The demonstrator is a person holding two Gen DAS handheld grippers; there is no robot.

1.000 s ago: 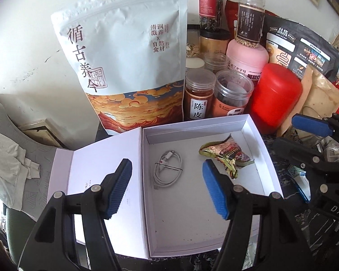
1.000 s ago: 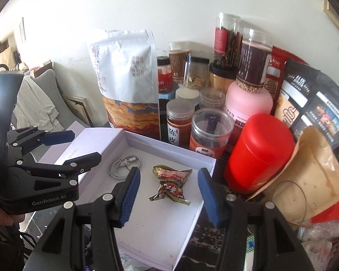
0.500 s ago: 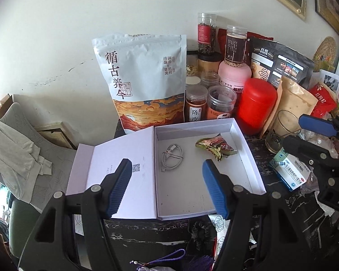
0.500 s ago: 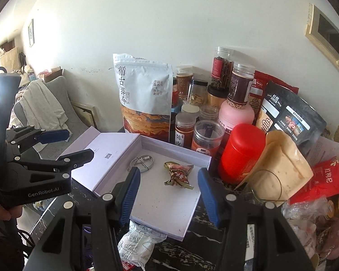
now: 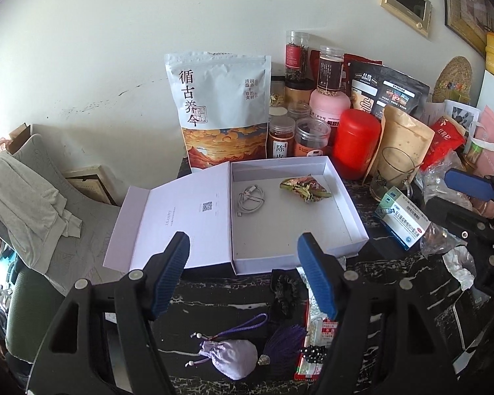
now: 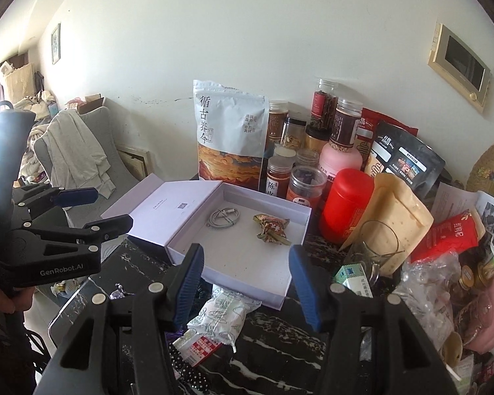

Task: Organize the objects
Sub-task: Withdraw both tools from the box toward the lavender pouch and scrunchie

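Note:
An open white box [image 5: 345, 207] [image 6: 276, 293] lies on the dark marble table, its lid folded out to the left. Inside lie a coiled white cable [image 5: 251, 199] [image 6: 223, 218] and a crumpled snack wrapper [image 5: 304, 187] [image 6: 271, 228]. My left gripper [image 5: 243, 273] is open and empty, above the table in front of the box. My right gripper [image 6: 245, 283] is open and empty, in front of the box's near right corner. In front of the box lie a lilac pouch [image 5: 229, 360], a black scrunchie [image 5: 285, 291], a white packet [image 6: 224, 316] and a red-white sachet [image 6: 197, 345].
A large white pouch [image 5: 222, 108], jars [image 5: 311, 136], a red canister [image 5: 355, 141] and bags [image 5: 401, 141] crowd the wall behind the box. A medicine box [image 5: 403, 222], a glass mug [image 6: 373, 247] and plastic wrappers lie to the right. A chair with clothes [image 5: 26, 197] stands left.
Both grippers have pulled back and up from the box, so more of the table front and its loose items show. Both stay open and empty.

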